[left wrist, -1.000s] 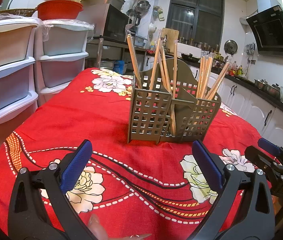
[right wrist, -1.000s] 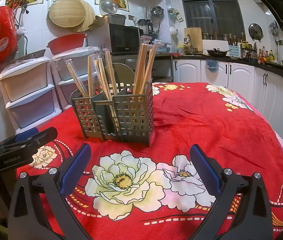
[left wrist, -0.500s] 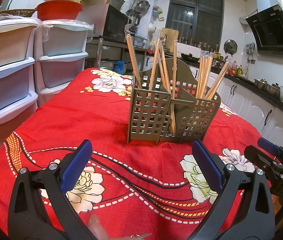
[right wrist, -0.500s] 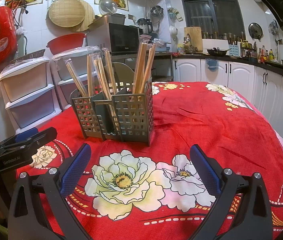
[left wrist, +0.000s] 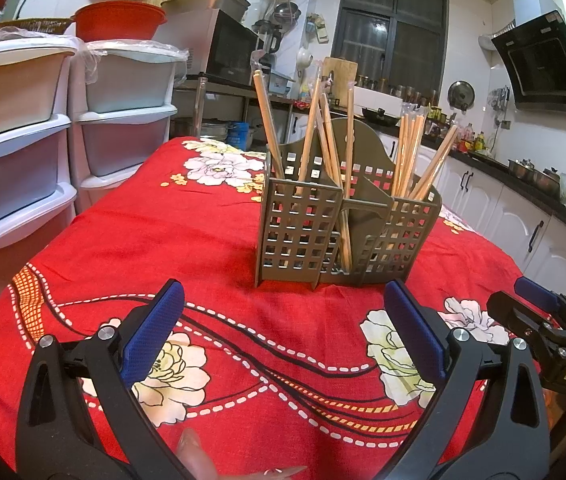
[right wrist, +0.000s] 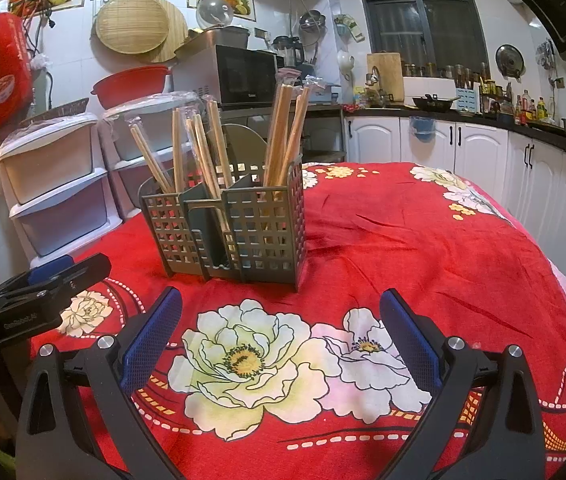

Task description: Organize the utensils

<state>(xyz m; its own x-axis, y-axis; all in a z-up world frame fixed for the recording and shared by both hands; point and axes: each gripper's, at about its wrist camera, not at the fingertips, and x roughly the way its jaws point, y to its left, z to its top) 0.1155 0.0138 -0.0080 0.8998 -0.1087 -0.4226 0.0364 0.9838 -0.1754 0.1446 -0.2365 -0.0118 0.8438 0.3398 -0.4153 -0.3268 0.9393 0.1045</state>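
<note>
A grey slotted utensil holder stands upright in the middle of the table on a red flowered cloth. Wooden chopsticks lean in its compartments, several of them in clear wrappers. My left gripper hovers open over the cloth, short of the holder, nothing between its blue pads. My right gripper is likewise open and empty, in front of the holder. Each gripper shows at the edge of the other's view.
White plastic drawer units stand at the table's left side, a red basin on top. White kitchen cabinets and a worktop run along the right. A fingertip shows at the left view's bottom edge.
</note>
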